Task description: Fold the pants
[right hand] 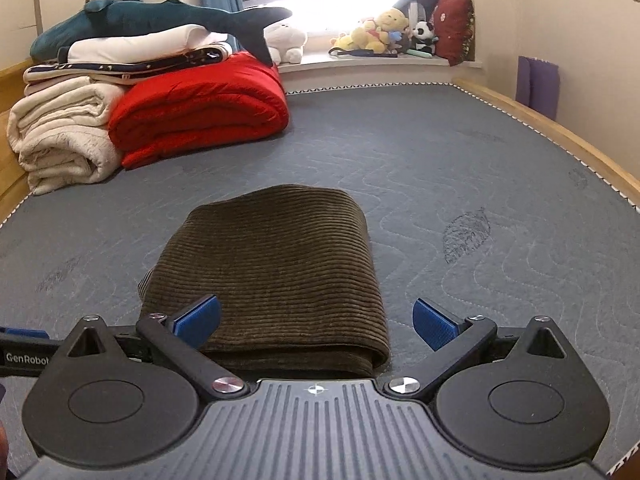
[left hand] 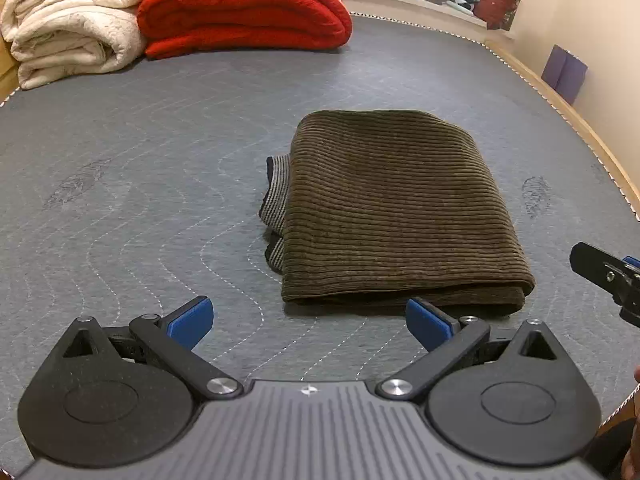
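The brown corduroy pants [left hand: 400,208] lie folded into a compact rectangle on the grey quilted mattress [left hand: 140,184], a striped waistband edge poking out on their left side. My left gripper [left hand: 310,320] hovers open just in front of the bundle's near fold, nothing between its blue pads. In the right wrist view the same pants [right hand: 272,272] lie straight ahead. My right gripper [right hand: 316,322] is open above their near edge, its left pad [right hand: 198,320] over the cloth and its right pad over bare mattress. The right gripper's tip [left hand: 608,276] shows at the left view's right edge.
Folded cream blankets [right hand: 60,136] and a red quilt [right hand: 200,120] are stacked at the far left, topped by a plush shark [right hand: 160,20]. Plush toys [right hand: 380,32] line the windowsill. A wooden bed frame [right hand: 560,136] borders the mattress [right hand: 480,184] on the right.
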